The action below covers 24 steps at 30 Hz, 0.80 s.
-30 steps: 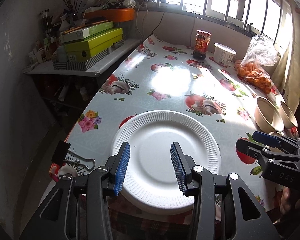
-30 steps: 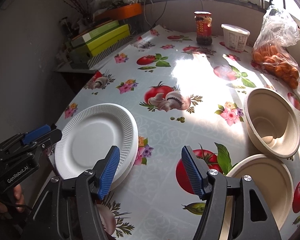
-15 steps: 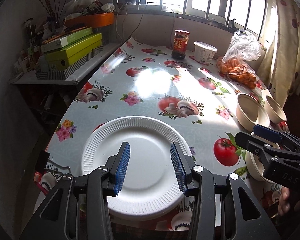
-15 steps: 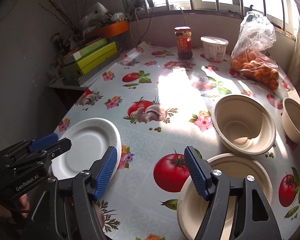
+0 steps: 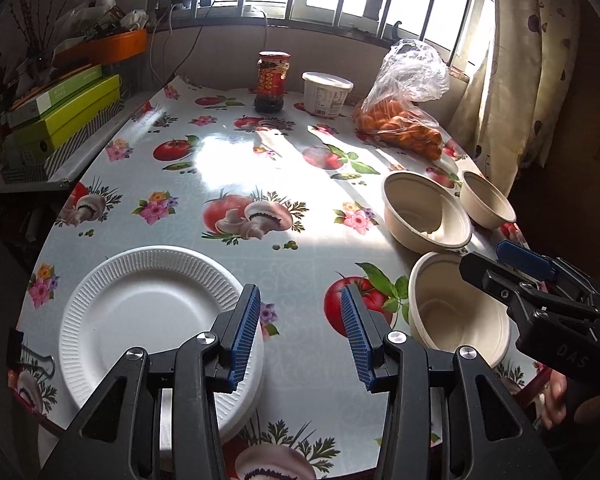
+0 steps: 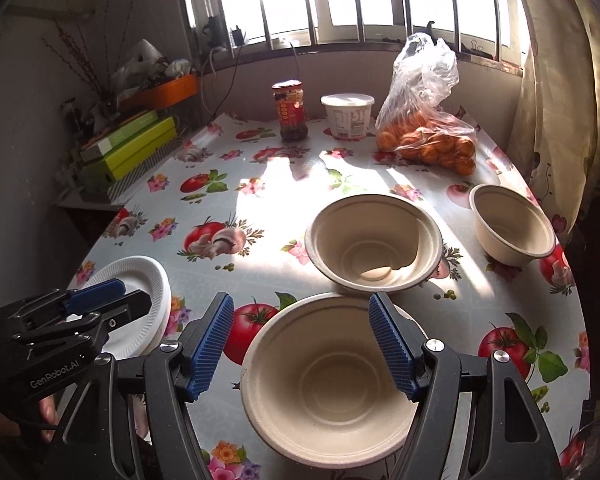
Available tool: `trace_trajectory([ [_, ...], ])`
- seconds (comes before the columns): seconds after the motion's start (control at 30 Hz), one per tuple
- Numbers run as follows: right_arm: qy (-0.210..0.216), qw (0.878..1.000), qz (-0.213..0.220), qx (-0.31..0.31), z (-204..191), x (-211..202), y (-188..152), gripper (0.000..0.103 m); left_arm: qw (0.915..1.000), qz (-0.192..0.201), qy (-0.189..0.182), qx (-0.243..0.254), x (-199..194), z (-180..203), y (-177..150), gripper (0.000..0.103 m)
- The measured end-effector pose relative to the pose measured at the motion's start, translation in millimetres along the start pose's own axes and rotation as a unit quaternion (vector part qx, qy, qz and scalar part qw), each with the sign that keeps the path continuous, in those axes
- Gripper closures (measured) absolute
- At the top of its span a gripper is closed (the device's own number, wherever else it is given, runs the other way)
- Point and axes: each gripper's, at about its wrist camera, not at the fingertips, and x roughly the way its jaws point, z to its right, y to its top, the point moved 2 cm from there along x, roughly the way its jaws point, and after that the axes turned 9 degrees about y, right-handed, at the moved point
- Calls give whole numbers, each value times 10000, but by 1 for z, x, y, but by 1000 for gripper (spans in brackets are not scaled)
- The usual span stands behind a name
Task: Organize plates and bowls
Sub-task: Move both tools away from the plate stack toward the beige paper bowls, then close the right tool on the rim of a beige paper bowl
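Observation:
White paper plates [image 5: 148, 320] lie stacked at the table's near left corner. My left gripper [image 5: 300, 336] hovers open just right of them, its left finger over their rim and nothing between its pads. Three beige bowls stand on the right: a near one [image 6: 332, 380], a wide middle one [image 6: 374, 240] and a small far one [image 6: 512, 226]. The right gripper [image 6: 300, 348] is open above the near bowl, its pads on either side of the rim without pressing on it. The plates [image 6: 140, 280] and the left gripper [image 6: 100, 304] show at the left of the right wrist view.
A sauce jar [image 5: 272, 82], a white tub [image 5: 326, 94] and a bag of oranges [image 5: 400, 120] stand at the table's far end under the window. Stacked boxes [image 5: 60, 116] fill a side shelf on the left. A curtain [image 5: 520, 80] hangs on the right.
Both grippers have swung to the right. The plates have slid from between the left fingers to their left. The near bowl now sits between the right fingers, which stand slightly wider.

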Motion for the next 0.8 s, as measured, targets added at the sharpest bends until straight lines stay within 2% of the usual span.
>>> trace_trajectory([
  [0.3, -362, 9988, 69, 329, 39, -18, -18, 32, 9979, -286, -536, 222, 19, 38, 1, 60],
  [0.4, -425, 9979, 37, 480, 52, -19, -23, 32, 9970, -366, -612, 296, 25, 48, 1, 60],
  [0.7, -287, 9956, -134, 884, 82, -11, -41, 33, 9939, -623, -773, 478, 41, 73, 0, 60],
  [0.8, -208, 9955, -213, 902, 85, -7, -44, 44, 9928, -685, -820, 541, 45, 80, -1, 60],
])
